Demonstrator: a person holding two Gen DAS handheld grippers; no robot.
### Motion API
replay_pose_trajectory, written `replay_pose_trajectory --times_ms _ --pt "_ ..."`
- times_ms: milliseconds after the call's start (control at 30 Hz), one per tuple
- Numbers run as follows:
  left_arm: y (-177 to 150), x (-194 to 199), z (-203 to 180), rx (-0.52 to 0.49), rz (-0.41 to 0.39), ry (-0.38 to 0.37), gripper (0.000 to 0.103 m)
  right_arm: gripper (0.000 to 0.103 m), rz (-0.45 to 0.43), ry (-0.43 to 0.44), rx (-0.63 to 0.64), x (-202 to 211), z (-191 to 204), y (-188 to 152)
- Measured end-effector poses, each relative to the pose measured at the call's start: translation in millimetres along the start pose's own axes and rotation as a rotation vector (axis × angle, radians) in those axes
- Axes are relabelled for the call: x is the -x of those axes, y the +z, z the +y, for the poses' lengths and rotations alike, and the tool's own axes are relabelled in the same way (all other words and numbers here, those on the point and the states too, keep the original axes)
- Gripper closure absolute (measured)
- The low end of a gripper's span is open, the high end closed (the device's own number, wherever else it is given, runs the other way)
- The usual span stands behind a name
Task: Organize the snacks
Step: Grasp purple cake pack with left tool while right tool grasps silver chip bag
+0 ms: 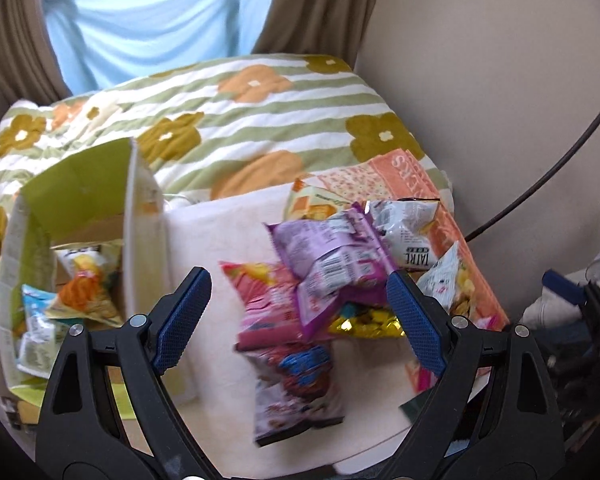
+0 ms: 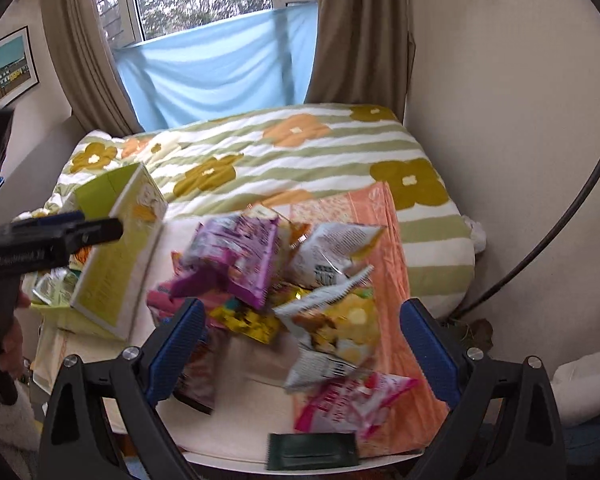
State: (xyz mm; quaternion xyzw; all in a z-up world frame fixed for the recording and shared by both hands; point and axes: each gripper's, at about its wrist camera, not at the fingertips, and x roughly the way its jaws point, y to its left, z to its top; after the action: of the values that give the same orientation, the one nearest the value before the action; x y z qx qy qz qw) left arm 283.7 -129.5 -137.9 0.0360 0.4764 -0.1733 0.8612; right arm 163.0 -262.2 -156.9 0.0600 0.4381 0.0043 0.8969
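A pile of snack packets lies on a white table [image 1: 220, 232]: a purple packet [image 1: 332, 256] on top, pink packets [image 1: 272, 304] under it, a gold one [image 1: 364, 326] and white ones [image 1: 410, 236]. My left gripper [image 1: 300, 312] is open and empty just above the pile. An open green cardboard box [image 1: 80, 200] at left holds several packets [image 1: 84, 280]. In the right wrist view my right gripper [image 2: 300, 344] is open and empty over the same pile, with the purple packet [image 2: 236, 256], a yellow-and-white packet [image 2: 340, 320] and a pink-and-white packet [image 2: 352, 404] in front.
A bed with a flowered striped quilt [image 2: 300, 152] lies behind the table. An orange cloth [image 2: 392, 264] covers the table's right side. A dark green flat packet [image 2: 312, 450] lies at the front edge. The left gripper [image 2: 56, 236] shows at left by the box [image 2: 112, 260].
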Motion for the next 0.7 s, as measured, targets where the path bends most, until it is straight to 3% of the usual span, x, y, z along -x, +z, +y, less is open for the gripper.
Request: replay_pose_trajectory --times_ms 200,467,700 --pt "15 -60 -23 0.05 0.113 -0.034 0.014 0.006 0.088 0.077 0.04 -34 -29 -13" --pt "13 -117 -16 0.097 0.253 -0.035 0.014 0.006 0.165 0.129 0.07 -73 -36 -29" --pt "14 -138 -14 0.115 0.292 -0.104 0.013 0.006 0.146 0.13 0.09 -94 -33 -31"
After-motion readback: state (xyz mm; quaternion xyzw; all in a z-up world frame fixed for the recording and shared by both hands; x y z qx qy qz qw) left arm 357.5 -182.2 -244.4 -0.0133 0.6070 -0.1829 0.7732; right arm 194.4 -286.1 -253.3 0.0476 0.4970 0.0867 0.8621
